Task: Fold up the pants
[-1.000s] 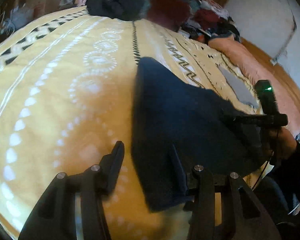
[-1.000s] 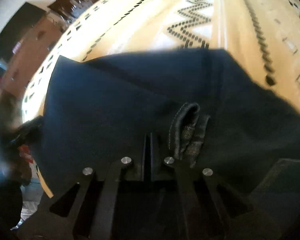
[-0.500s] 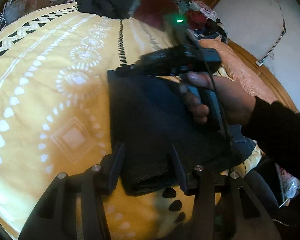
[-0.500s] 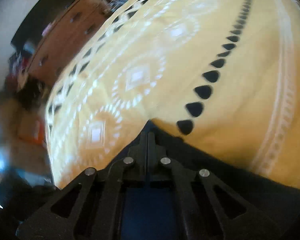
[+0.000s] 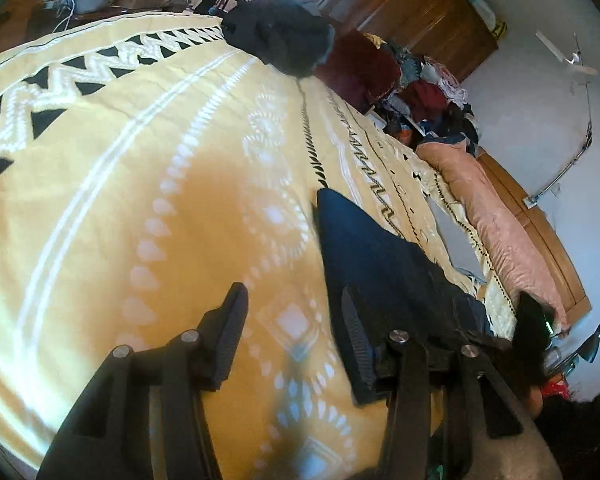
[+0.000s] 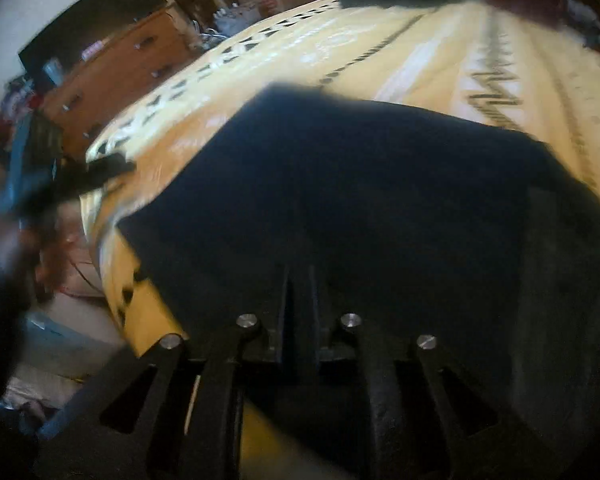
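Observation:
The dark navy pants (image 5: 380, 256) lie folded on the yellow patterned bedspread (image 5: 140, 200). My left gripper (image 5: 292, 316) hovers at their near left edge. Its jaws are opening, its right finger (image 5: 354, 344) lies over the cloth, and only bedspread shows between the fingers. In the right wrist view the pants (image 6: 360, 184) fill the middle. My right gripper (image 6: 299, 284) is low over them and its jaws are opening to a narrow slit. Blur hides whether cloth is in that slit. The right gripper (image 5: 532, 320) shows at the far right of the left wrist view.
A heap of dark and red clothes (image 5: 284, 36) sits at the far end of the bed. A pink pillow (image 5: 496, 216) lies along the wooden headboard (image 5: 540, 236). A wooden dresser (image 6: 120, 76) stands beyond the bed's left side. The bed edge (image 6: 112, 280) drops off at the near left.
The right gripper swept across over the pants and bedspread, then came back over the pants. It was shut and now shows a slit. The left gripper shifted sideways along the pants' edge.

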{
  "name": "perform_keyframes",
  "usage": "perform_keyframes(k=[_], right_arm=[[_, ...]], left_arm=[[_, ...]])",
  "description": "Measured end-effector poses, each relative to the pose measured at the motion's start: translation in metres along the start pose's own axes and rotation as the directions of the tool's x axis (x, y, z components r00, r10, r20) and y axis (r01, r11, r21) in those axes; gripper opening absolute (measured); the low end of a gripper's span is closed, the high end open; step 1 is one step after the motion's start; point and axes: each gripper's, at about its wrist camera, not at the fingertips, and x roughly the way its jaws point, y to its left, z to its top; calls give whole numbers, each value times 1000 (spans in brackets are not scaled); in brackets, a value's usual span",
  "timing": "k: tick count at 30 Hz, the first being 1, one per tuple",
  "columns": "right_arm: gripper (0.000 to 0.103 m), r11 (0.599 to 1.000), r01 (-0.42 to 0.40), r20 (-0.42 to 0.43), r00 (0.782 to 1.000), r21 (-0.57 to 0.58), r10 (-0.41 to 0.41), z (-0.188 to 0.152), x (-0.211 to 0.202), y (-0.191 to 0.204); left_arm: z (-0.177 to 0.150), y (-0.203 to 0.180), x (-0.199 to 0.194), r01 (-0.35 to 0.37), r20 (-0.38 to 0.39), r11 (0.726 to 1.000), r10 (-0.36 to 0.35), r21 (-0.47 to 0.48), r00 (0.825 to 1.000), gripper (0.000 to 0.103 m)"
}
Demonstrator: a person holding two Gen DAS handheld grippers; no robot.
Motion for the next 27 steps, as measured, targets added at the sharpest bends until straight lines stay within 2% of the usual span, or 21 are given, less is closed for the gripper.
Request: perform_keyframes(k=[1, 2, 3, 5, 7, 9, 10, 12, 15, 19, 23, 25, 27], right_arm=[[25, 998, 28, 15, 1000, -64, -27, -4, -9, 17], [37, 992, 48, 31, 999, -121, -45, -8, -14, 31], [54, 979, 74, 51, 997, -190, -65, -12, -19, 47], [70, 918, 173, 106, 984, -356, -144, -23, -16, 79], [68, 850, 255, 127, 967, -460, -221, -27, 2, 100], [55, 822, 291, 142, 957, -490, -254, -25, 16, 109], [54, 813, 304, 144, 953, -497, -268, -22, 24, 111], [47, 810, 311, 142, 950, -497, -278, -17, 35, 111], [46, 797, 326, 152, 945, -509, -290, -14, 39, 112], [46, 802, 347, 161, 938, -486, -308, -7, 43, 113], [46, 810, 357, 156, 934, -465, -322, -2, 48, 114], [46, 818, 358, 157, 934, -450, -322, 1, 48, 116], [46, 838, 344, 142, 939, -423, -314, 4, 49, 111]], left_arm=[[2, 2, 3, 9, -13, 1000, -9, 3, 1000, 52], [5, -1, 11, 31, -38, 1000, -30, 8, 999, 54], [7, -2, 21, 54, -73, 998, -53, 10, 996, 54], [12, -4, 38, 88, -117, 996, -85, 15, 989, 55], [19, -10, 58, 110, -163, 993, -104, 30, 981, 55], [29, -18, 83, 153, -214, 988, -142, 34, 966, 55], [33, -22, 91, 157, -223, 987, -144, 39, 964, 55], [45, -28, 117, 182, -264, 982, -164, 42, 951, 55], [57, -37, 148, 184, -304, 981, -158, 57, 939, 55], [73, -43, 182, 200, -345, 978, -167, 61, 923, 55], [80, -44, 197, 204, -346, 977, -171, 61, 922, 55], [80, -50, 200, 178, -339, 979, -136, 95, 931, 55], [78, -61, 202, 125, -315, 981, -72, 151, 946, 52]])
